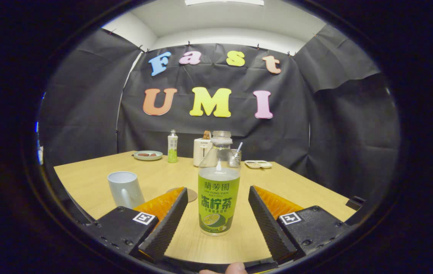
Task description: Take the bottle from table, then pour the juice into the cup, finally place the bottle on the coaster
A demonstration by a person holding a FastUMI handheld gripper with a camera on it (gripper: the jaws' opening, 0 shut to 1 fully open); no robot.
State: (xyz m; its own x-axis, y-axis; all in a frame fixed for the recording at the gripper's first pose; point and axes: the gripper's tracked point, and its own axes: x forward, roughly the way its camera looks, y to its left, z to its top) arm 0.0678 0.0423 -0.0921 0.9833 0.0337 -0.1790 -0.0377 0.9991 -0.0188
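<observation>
Table (98,179): bottle (218,190) btwn open claw (216,213), coaster (191,195) partly hidden.

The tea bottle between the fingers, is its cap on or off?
Off. The tea bottle stands upright with a bare open neck, between the open gripper.

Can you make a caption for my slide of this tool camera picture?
Open tool straddling the uncapped clear plastic green-labelled bottle on the wooden table, white ceramic cup nearby.
</observation>
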